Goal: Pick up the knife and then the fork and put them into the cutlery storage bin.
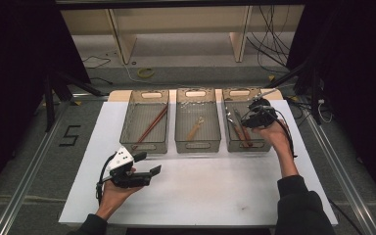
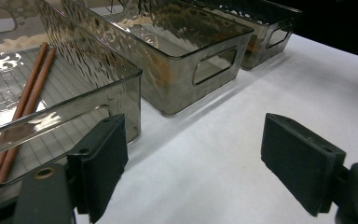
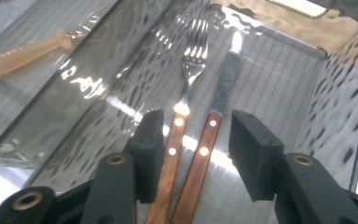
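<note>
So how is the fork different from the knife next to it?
The fork ends in shiny prongs; the knife ends in one flat blade. The fork's metal neck is thin, the knife's blade broad. Both have brown wooden riveted handles and lie side by side, flat in the same bin.

"5" taped on the floor (image 1: 70, 135)

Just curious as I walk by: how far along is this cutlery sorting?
Nearly done, it seems. Chopsticks lie in the left bin, a pale utensil in the middle one. The right tool, jaws apart, hangs over the fork and knife lying in the right bin. The left tool waits open.
</note>
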A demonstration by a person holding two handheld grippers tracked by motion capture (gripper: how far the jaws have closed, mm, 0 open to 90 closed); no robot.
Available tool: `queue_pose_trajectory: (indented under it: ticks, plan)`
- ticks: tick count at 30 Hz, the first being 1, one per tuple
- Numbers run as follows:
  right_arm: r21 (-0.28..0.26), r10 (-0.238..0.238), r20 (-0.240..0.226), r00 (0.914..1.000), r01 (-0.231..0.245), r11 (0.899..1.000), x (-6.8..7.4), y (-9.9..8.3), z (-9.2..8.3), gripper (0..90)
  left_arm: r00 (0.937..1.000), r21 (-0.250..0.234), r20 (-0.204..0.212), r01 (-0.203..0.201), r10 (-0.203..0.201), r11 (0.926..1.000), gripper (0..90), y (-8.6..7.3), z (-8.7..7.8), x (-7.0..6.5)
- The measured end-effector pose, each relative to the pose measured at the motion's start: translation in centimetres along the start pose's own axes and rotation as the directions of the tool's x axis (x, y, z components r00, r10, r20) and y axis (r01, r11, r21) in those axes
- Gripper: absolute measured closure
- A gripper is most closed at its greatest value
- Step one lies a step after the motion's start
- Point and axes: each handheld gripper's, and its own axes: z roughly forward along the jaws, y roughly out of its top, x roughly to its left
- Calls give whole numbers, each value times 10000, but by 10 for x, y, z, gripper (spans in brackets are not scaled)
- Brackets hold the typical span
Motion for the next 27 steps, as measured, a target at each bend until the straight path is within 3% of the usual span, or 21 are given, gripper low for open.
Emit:
queue_pose_trajectory:
  ticks: [3, 16, 27]
  plan:
    - [-102, -66, -48, 10000, 66, 9999, 2, -1, -4, 516, 10000, 15, 1, -21, 21, 10000, 221, 0, 0, 0]
    - [-1484, -260, -1180, 9927, 83, 9889, 27, -15, -30, 399, 10000, 28, 19, 15, -16, 10000, 220, 0, 0, 0]
    - [-2553, -424, -2333, 9715, -191, 9667, 60, -37, -51, 323, 9999, 115, 124, -9, 8, 9999, 220, 0, 1, 0]
